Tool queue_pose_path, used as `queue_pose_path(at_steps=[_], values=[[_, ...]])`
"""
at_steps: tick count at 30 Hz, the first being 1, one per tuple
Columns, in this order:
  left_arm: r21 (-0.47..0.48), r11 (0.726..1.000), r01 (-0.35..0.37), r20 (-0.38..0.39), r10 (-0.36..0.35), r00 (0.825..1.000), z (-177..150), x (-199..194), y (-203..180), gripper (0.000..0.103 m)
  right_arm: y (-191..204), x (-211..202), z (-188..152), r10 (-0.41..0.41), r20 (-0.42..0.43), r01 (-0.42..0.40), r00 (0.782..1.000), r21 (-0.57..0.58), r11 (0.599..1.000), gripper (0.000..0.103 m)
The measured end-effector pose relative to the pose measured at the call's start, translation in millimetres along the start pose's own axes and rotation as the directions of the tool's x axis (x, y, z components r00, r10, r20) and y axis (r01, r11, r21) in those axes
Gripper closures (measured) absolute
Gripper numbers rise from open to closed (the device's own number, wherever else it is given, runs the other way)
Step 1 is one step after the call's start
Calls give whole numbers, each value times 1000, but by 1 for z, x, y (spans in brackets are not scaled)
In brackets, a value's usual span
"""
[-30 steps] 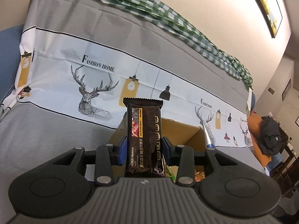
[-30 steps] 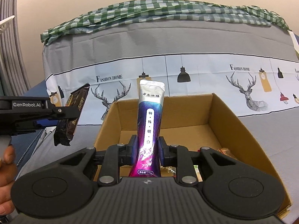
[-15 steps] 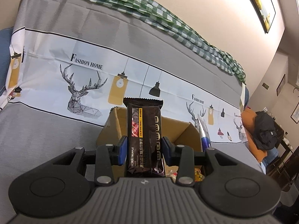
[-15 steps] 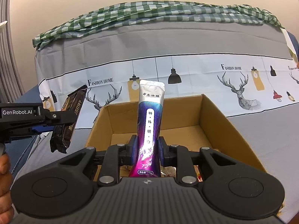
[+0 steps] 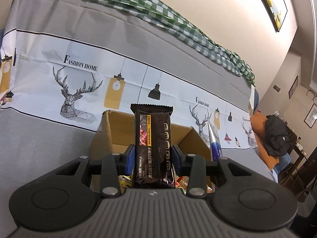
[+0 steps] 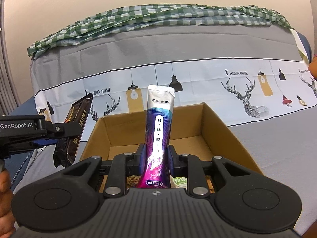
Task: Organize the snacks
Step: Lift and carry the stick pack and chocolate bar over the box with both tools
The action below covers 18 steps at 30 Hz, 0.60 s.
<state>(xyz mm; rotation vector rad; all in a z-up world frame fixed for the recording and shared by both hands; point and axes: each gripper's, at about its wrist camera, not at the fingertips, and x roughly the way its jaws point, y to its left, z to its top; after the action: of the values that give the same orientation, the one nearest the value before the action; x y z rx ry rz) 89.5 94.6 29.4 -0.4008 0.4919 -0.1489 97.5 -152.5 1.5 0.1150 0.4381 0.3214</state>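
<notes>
Here the left gripper (image 5: 152, 157) pinches a dark cracker packet (image 5: 152, 144) upright and the right gripper (image 6: 154, 156) clamps a purple sachet (image 6: 158, 136), both poised near the cardboard box (image 6: 223, 130), seemingly for dropping in.

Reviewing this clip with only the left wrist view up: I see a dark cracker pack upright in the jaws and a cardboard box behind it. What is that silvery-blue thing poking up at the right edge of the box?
Observer: That is a purple and silver sachet, standing upright between the pads of the right gripper.
Operator: Is the box full at the back?
Observer: No. In the right wrist view the far part of the cardboard box floor is bare; a few packets lie only at its near end.
Operator: Is my cracker pack over the box?
Observer: From the right wrist view, the cracker pack in the left gripper sits left of the box's left wall, apparently not yet over the opening.
</notes>
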Motion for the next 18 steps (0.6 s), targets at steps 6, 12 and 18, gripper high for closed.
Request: queue_pose_path(at_steps=[6, 12, 18], values=[[7, 1000, 15, 5, -15, 1000, -1, 4, -8, 60, -7, -2, 1, -9, 4, 9, 1000, 12, 1000, 79], [22, 999, 34, 6, -34, 999, -3, 8, -18, 60, -13, -4, 0, -19, 11, 19, 1000, 23, 1000, 79], [50, 997, 62, 19, -63, 998, -6, 11, -31, 60, -20, -8, 2, -38, 35, 36, 999, 31, 999, 79]])
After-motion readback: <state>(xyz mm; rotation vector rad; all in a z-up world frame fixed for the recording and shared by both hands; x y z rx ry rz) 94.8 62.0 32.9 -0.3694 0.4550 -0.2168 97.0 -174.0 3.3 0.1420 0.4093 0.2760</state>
